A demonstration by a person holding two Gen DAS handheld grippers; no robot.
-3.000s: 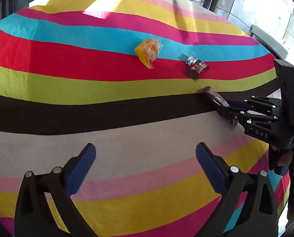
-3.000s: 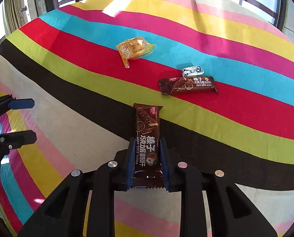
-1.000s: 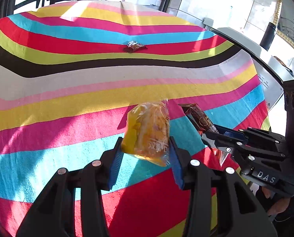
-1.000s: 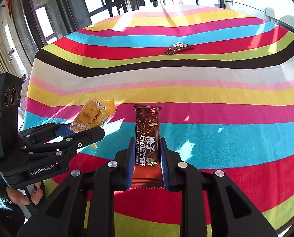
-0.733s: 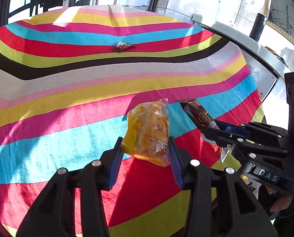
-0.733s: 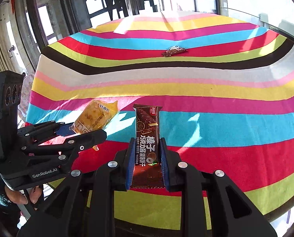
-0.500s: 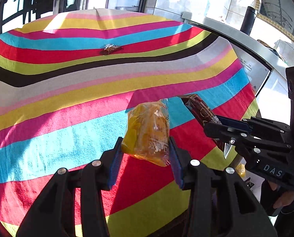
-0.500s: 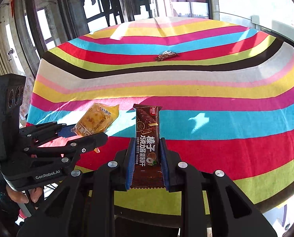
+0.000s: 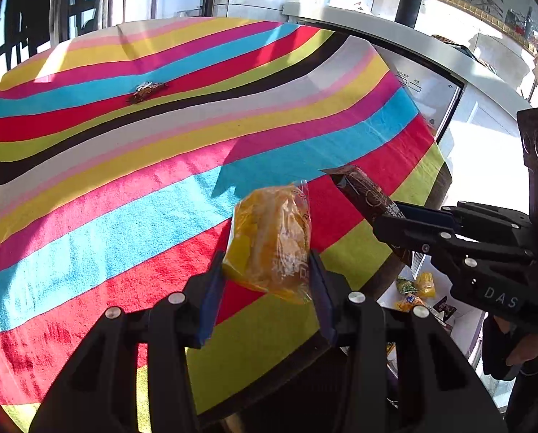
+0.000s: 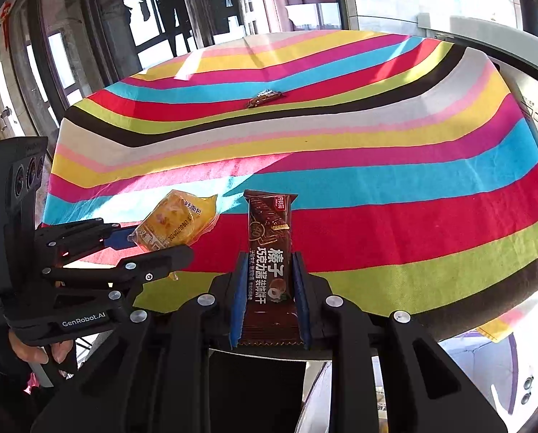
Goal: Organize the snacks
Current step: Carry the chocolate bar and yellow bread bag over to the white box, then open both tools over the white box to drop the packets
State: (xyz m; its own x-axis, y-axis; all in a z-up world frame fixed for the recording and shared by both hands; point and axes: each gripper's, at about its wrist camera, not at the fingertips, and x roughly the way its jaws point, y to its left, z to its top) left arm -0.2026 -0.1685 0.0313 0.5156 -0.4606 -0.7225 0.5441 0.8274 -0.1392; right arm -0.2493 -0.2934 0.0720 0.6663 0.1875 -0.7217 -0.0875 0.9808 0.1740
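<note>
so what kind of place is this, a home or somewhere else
Hard to say; probably a sunlit room in a home or lobby. Tall glass doors or windows stand behind a table under a striped cloth, beside a white counter.

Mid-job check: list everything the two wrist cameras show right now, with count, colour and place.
Bread packet: one, yellow, held in the left tongs.
Chocolate bar: one, brown, held in the right tongs.
Snacks left on cloth: a small brown and silver cluster, far side; count unclear.
Tablecloth: one, multicolour stripes, covering the table.
Snack packets: several, yellow and green, below the table edge.
Left tongs: black, blue pads.
Right tongs: black, blue pads.
</note>
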